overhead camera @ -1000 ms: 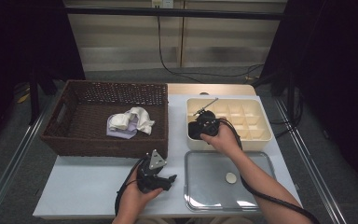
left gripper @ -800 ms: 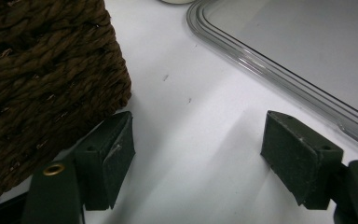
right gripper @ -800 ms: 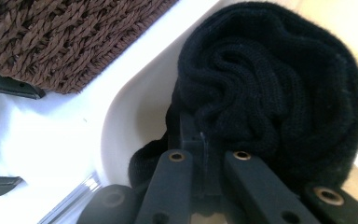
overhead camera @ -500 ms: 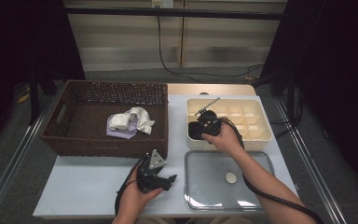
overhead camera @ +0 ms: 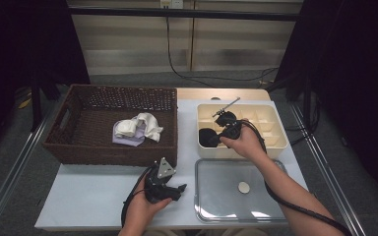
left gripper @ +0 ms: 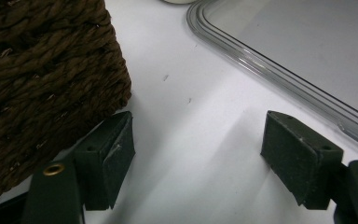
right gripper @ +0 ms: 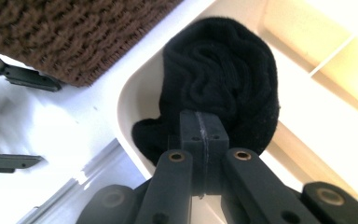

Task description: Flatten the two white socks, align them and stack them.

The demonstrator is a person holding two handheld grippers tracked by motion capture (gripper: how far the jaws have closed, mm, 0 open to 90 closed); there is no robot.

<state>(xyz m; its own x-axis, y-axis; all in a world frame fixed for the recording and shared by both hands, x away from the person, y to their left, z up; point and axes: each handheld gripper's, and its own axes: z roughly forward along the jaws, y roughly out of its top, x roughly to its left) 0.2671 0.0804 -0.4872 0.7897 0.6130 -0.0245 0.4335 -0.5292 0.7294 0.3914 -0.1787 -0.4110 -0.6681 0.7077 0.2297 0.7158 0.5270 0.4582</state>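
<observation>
The black sock [right gripper: 219, 88] lies bundled in the near-left corner compartment of the cream organizer [overhead camera: 275, 142], and the right gripper [right gripper: 199, 140] has its jaws closed together on a fold at the sock's lower edge. The hold appears to take only a small pinch of knit, with most of the bundle hanging free beyond the jaws; judged from this, a lift could let the fabric slide out, or the bundle could unroll and trail over the compartment wall. The sock sits tight against the corner, so a sideways pull may drag it on the rim or shift the light organizer on the table [overhead camera: 93, 196]. The wicker basket [overhead camera: 103, 147] stands just beside the organizer, and a low carry toward it risks snagging the knit on the rough weave. The left gripper [left gripper: 200, 163] rests on the table between basket and clear tray [overhead camera: 211, 206], jaws wide and empty, so it offers no support if the organizer moves. The right gripper's cable [overhead camera: 295, 206] runs along the forearm over the tray and could catch its edge.
</observation>
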